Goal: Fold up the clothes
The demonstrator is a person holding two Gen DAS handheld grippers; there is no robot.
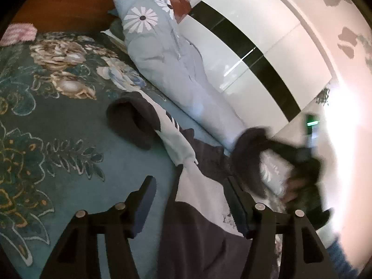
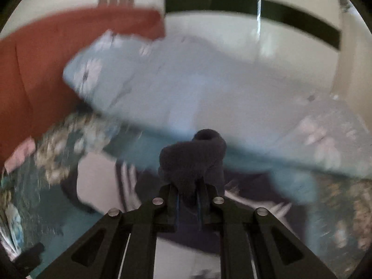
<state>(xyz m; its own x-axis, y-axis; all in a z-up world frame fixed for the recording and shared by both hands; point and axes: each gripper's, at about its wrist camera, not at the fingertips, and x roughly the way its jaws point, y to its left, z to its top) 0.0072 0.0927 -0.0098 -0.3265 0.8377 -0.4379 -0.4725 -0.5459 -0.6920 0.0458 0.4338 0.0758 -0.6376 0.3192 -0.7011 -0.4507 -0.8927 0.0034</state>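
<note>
A dark grey and white sweatshirt (image 1: 193,239) with stripes on its sleeves lies on the teal floral bedspread (image 1: 69,121). One sleeve with a dark cuff (image 1: 130,121) stretches to the left. My left gripper (image 1: 189,197) stands open over the sweatshirt's body, cloth between its fingers but not pinched. My right gripper (image 2: 188,193) is shut on the other sleeve's dark cuff (image 2: 193,158) and holds it lifted above the bed. In the left wrist view that cuff (image 1: 246,148) and the right gripper (image 1: 304,160) show blurred at the right, with a hand (image 1: 295,186) behind.
A rolled light-blue quilt (image 1: 162,58) with white daisies lies along the bed's far side. Behind it stands a white wardrobe (image 1: 244,34) with a black band. An orange-brown headboard (image 1: 69,0) closes the left end, and a pink cloth (image 1: 18,32) lies by it.
</note>
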